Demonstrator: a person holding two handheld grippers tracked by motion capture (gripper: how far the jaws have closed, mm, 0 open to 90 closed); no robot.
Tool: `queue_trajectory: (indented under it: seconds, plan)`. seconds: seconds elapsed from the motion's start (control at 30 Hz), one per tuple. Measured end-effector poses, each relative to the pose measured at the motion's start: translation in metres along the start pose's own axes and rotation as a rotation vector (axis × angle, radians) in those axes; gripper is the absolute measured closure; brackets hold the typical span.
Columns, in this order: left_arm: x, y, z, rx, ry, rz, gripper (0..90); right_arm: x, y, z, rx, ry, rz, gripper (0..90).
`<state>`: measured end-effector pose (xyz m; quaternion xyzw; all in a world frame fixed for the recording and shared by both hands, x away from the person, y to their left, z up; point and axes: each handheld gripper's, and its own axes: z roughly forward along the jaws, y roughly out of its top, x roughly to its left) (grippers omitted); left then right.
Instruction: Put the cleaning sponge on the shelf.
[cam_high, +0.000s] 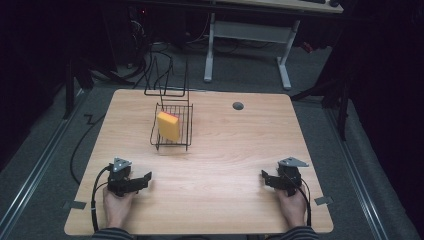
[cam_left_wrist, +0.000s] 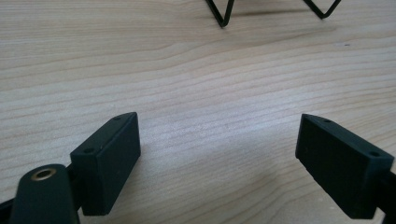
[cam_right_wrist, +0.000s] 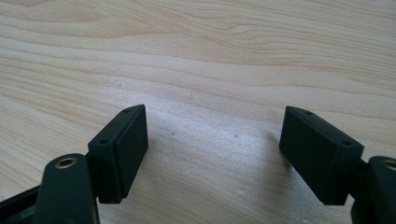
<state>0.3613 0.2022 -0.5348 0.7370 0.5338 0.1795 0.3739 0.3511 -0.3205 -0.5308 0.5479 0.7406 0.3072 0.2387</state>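
A yellow sponge with a pink back (cam_high: 169, 126) stands on edge inside a black wire rack (cam_high: 171, 139) at the middle of the table, toward the far side. My left gripper (cam_high: 145, 180) rests low on the table near the front left, held by a hand, jaws wide apart with bare wood between them (cam_left_wrist: 217, 154). My right gripper (cam_high: 265, 178) rests near the front right, also open with nothing between its fingers (cam_right_wrist: 212, 149). Both grippers are well short of the rack. The rack's wire feet (cam_left_wrist: 224, 14) show at the top of the left gripper view.
The wooden table (cam_high: 225, 165) has a round grey cable port (cam_high: 238, 106) near its far right. A second wire frame (cam_high: 167, 82) stands behind the rack at the far edge. Dark floor, cables and a white desk frame (cam_high: 247, 45) lie beyond the table.
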Motion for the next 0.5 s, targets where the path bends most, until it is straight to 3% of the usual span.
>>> queue_trajectory:
  seconds: [0.23, 0.3, 0.5]
  plan:
    - [-0.0029, -0.0014, 0.0022, 0.006, 0.048, 0.029, 15.5, 0.0000, 0.0000, 0.0000, 0.000, 0.000, 0.000, 24.0]
    - [-0.0093, -0.0008, 0.0051, 0.031, 0.093, 0.083, 15.2, 0.0000, 0.0000, 0.0000, 0.000, 0.000, 0.000, 24.0]
    - [-0.0102, -0.0007, 0.0053, 0.031, 0.088, 0.080, 14.9, 0.0000, -0.0001, 0.0000, 0.000, 0.000, 0.000, 24.0]
